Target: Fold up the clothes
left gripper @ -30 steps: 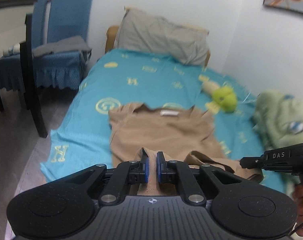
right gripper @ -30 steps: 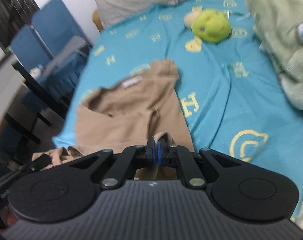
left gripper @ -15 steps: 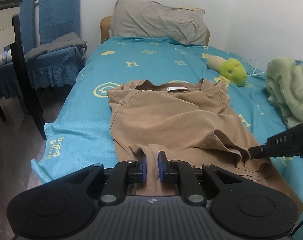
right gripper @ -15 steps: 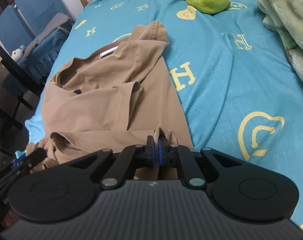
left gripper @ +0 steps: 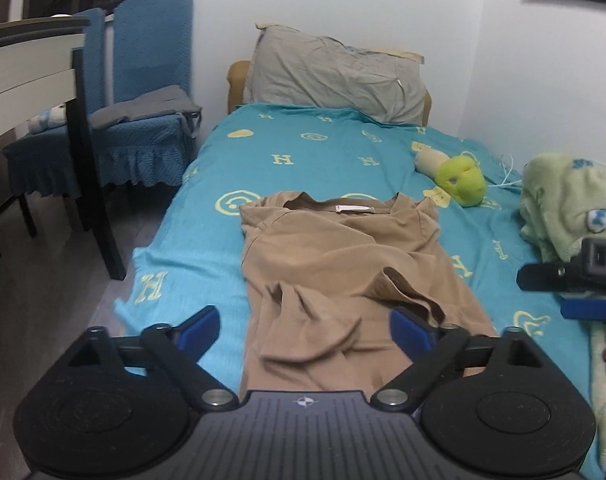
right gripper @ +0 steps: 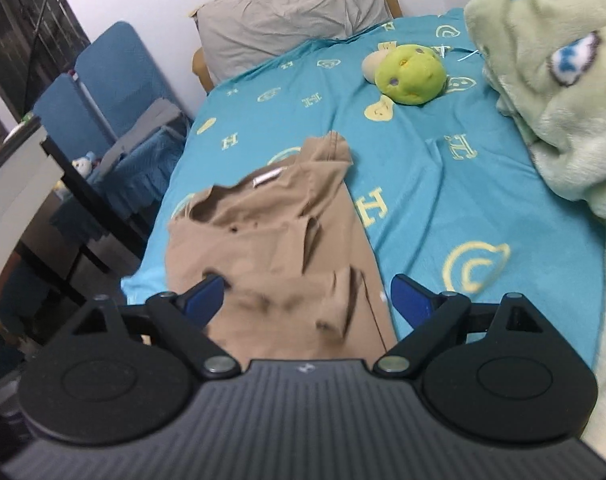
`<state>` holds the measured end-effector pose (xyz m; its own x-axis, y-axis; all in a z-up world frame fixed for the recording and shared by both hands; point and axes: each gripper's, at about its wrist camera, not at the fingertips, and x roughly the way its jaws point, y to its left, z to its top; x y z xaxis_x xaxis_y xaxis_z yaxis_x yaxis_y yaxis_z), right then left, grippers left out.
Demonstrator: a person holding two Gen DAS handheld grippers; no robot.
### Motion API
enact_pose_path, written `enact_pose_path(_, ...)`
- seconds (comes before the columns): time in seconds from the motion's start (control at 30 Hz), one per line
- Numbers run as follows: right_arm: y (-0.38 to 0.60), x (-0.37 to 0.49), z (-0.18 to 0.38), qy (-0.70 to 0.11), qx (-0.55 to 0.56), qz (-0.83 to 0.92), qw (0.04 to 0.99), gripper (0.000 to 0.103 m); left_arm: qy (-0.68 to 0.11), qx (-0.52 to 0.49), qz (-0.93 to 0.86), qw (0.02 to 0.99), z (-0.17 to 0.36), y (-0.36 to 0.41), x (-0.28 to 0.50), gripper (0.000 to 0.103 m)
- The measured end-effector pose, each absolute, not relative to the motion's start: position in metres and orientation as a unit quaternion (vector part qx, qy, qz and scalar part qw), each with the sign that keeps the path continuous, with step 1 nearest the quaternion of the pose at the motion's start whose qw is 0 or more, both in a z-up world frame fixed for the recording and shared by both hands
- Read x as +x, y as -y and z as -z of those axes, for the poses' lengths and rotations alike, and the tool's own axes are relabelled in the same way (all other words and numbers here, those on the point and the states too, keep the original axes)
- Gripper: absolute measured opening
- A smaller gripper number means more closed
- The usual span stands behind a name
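Observation:
A tan T-shirt [left gripper: 343, 276] lies lengthwise on the teal bedsheet [left gripper: 207, 232], collar toward the pillow, its near end rumpled. It also shows in the right wrist view [right gripper: 279, 248]. My left gripper [left gripper: 305, 326] is open and empty, held above the shirt's near end. My right gripper [right gripper: 309, 296] is open and empty, above the same end of the shirt; it shows from the side in the left wrist view [left gripper: 571, 280] at the right edge.
A grey pillow [left gripper: 335, 76] leans at the headboard. A green plush toy [left gripper: 461, 180] and a pale green fleece blanket [left gripper: 571, 200] lie on the bed's right side. Blue chairs [left gripper: 143, 96] and a dark table leg [left gripper: 95, 184] stand left of the bed.
Both grippers were shut on the shirt's near hem; both have opened and let it go. The shirt has dropped flat on the bed and the grippers have lifted back.

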<state>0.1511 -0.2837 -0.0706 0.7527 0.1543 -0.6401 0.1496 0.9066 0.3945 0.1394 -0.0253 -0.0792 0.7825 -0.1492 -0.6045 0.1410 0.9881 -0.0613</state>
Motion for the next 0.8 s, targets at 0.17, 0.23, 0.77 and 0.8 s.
enact_pose_path(0.17, 0.291, 0.123, 0.073, -0.372, 0.276, -0.007, 0.886, 0.092, -0.333, -0.012, 0.067, 0.940, 0.069, 0.028, 0.104, 0.099)
enact_pose_path(0.23, 0.294, 0.113, 0.077, -0.381, 0.306, -0.007, 0.872, 0.092, -0.349, -0.029, 0.068, 0.934, 0.068, 0.027, 0.094, 0.099)
enact_pose_path(0.77, 0.314, 0.100, 0.159, -0.464, 0.525, 0.056, 0.711, 0.091, -0.524, -0.274, 0.063, 0.804, 0.141, -0.012, 0.123, 0.097)
enact_pose_path(0.8, 0.314, 0.102, 0.160, -0.464, 0.524, 0.059, 0.712, 0.091, -0.532, -0.286, 0.061, 0.795, 0.145, -0.014, 0.125, 0.097)
